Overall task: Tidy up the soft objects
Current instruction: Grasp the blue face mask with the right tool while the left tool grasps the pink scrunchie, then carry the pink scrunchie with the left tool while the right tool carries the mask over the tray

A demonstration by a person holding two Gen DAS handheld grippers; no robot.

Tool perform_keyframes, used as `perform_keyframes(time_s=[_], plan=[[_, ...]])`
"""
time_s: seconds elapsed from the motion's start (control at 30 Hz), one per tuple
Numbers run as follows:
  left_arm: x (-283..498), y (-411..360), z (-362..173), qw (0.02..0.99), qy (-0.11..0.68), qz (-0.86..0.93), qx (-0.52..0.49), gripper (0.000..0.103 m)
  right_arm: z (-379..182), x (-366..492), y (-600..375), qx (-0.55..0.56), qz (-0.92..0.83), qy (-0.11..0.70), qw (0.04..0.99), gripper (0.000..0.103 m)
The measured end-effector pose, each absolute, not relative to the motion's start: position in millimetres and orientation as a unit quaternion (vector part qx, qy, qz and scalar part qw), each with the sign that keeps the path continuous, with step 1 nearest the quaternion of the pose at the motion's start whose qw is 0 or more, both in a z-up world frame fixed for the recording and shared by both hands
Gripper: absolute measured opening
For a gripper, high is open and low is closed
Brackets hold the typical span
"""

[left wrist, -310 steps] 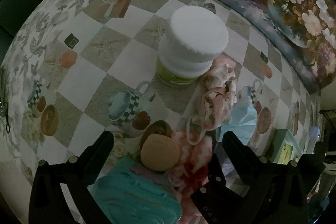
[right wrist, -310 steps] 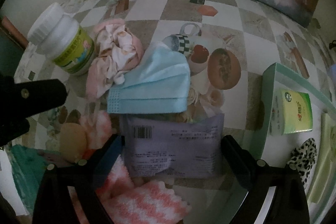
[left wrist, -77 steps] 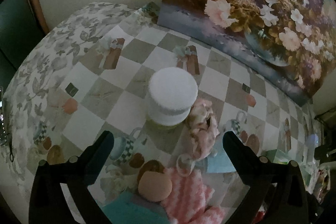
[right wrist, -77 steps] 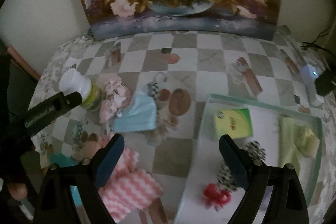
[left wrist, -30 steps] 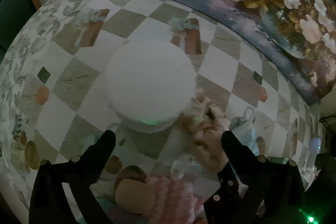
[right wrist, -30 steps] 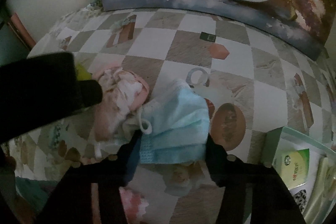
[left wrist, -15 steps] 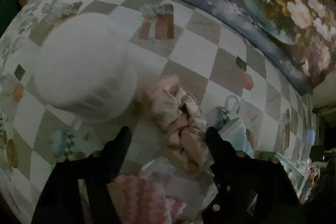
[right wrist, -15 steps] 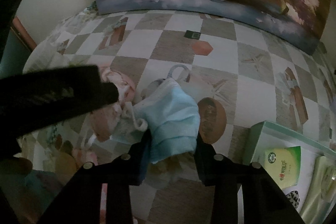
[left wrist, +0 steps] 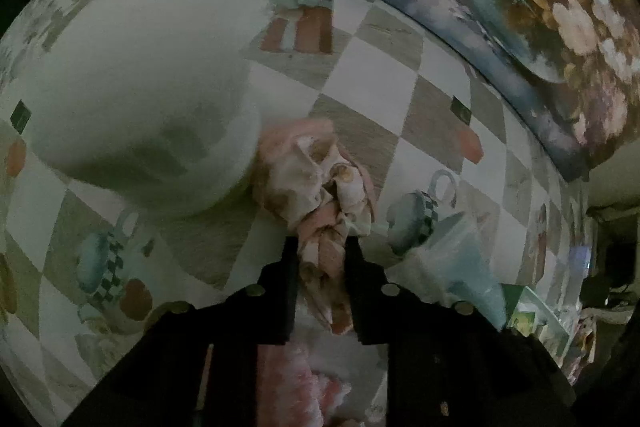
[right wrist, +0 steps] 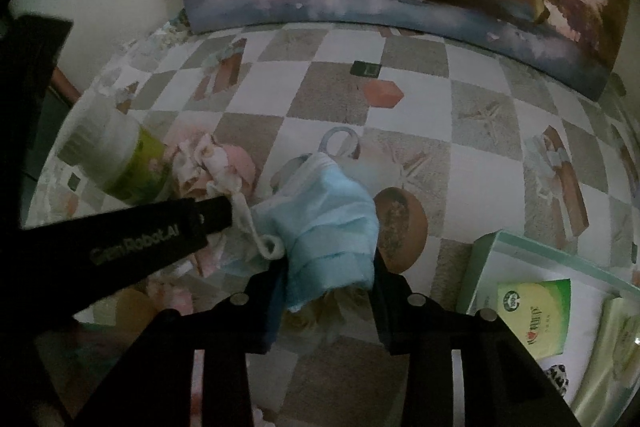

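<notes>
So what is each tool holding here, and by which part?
Left tool pinches the pink crumpled cloth at its near end. Right tool grips the blue face mask across its bunched near edge.

Pale-blue mask, pink-and-cream floral scrunchie, checkered grey-white tablecloth

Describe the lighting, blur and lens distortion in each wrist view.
Left wrist view: dim with a greenish cast; the white bottle cap looms close, soft and out of focus, while the pink cloth is sharper; fisheye bends the painting's edge.
Right wrist view: equally dim, slightly sharper; the blue face mask reads clearly, the tray edge curves, corners go black.
</notes>
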State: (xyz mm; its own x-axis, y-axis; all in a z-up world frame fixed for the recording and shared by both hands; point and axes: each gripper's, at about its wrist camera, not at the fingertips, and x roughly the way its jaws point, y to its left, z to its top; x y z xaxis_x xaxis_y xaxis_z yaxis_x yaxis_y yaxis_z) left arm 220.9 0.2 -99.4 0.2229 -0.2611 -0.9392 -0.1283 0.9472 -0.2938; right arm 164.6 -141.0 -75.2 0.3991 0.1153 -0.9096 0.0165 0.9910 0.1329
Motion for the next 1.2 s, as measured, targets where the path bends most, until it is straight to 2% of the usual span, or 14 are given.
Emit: perform_keyframes(time_s=[0.07, 0.17, 0.33, 0.43, 0.63, 1.2], plan=[[221, 4, -99, 0.766, 0.621, -0.04, -0.161, 0.021, -72, 165, -145, 0.071, 0.032, 0.544, 0.835, 0.048], [221, 5, -100, 0.764, 0.621, -0.041, -0.169, 0.02, -68, 165, -150, 0.075, 0.028, 0.54, 0.838, 0.049], [217, 11, -95, 0.764, 0.618, -0.046, -0.182, 0.019, -65, 164, -157, 0.085, 0.024, 0.531, 0.843, 0.048], [216, 14, -90, 0.765, 0.615, -0.047, -0.184, 0.019, -62, 164, -160, 0.088, 0.025, 0.521, 0.848, 0.043], [209, 13, -75, 0.773, 0.605, -0.052, -0.181, 0.019, -45, 158, -167, 0.102, 0.022, 0.506, 0.856, 0.043], [147, -13, 16, 0.821, 0.542, -0.097, -0.153, 0.02, 27, 94, -199, 0.153, -0.013, 0.459, 0.875, 0.043]])
